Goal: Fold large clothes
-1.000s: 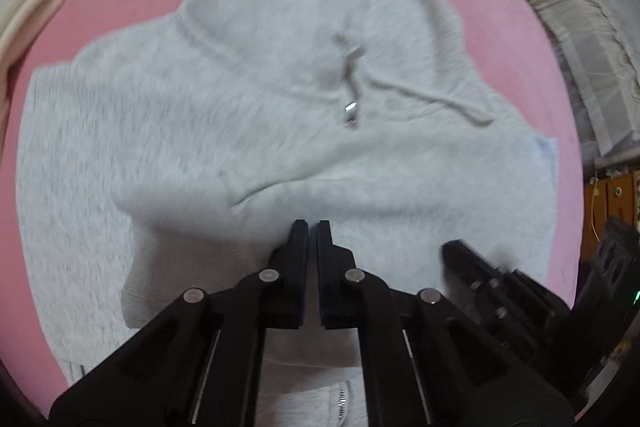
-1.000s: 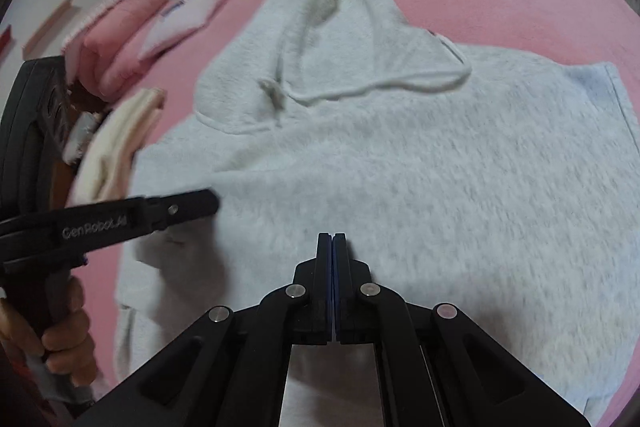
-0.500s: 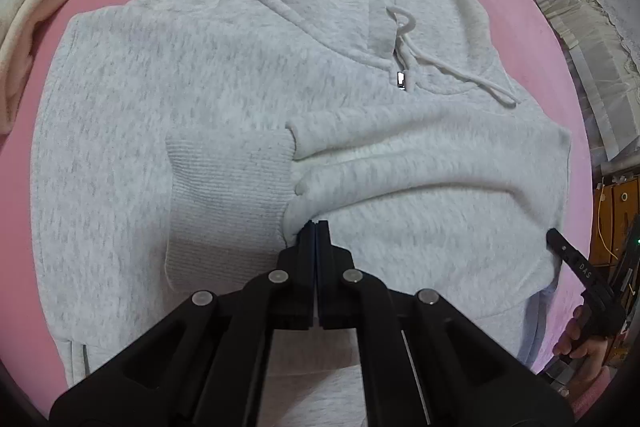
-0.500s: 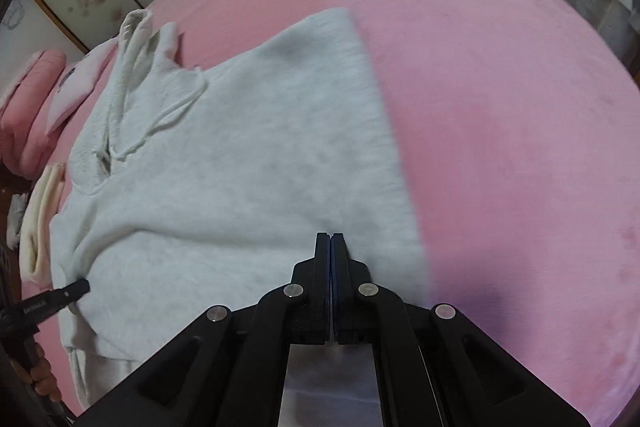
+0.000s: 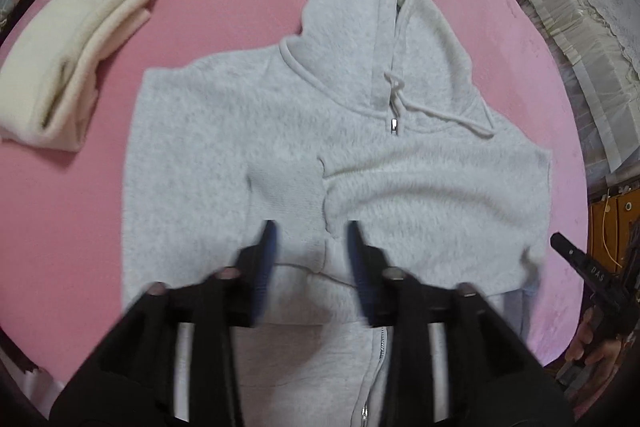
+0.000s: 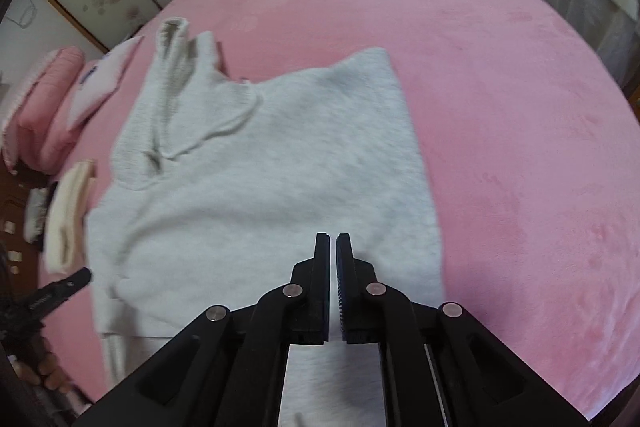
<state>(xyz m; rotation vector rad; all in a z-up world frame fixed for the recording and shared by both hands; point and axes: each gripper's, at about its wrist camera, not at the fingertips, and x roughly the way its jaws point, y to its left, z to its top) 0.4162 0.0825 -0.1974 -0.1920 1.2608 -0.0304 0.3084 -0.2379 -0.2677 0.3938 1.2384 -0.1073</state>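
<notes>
A light grey zip hoodie (image 5: 224,147) lies flat on the pink bed, hood pointing away, both sleeves folded across the chest. The sleeve cuff (image 5: 288,187) lies at the middle. My left gripper (image 5: 312,231) is open above the cuff and holds nothing. In the right wrist view the hoodie (image 6: 280,163) fills the middle. My right gripper (image 6: 333,241) hovers over its lower right part, jaws slightly parted with a narrow gap, nothing between them. The right gripper shows at the left view's right edge (image 5: 576,259). The left one shows at the right view's left edge (image 6: 60,291).
A folded cream garment (image 5: 68,59) lies on the bed left of the hoodie. Pink pillows (image 6: 44,103) sit at the bed's head. A lace-covered bench (image 5: 580,27) and wooden furniture stand beyond the bed's right side. The pink blanket (image 6: 500,107) stretches right of the hoodie.
My left gripper has opened and let go of the sleeve, which now lies across the chest, and has drawn back. My right gripper has parted slightly and pulled back a little.
</notes>
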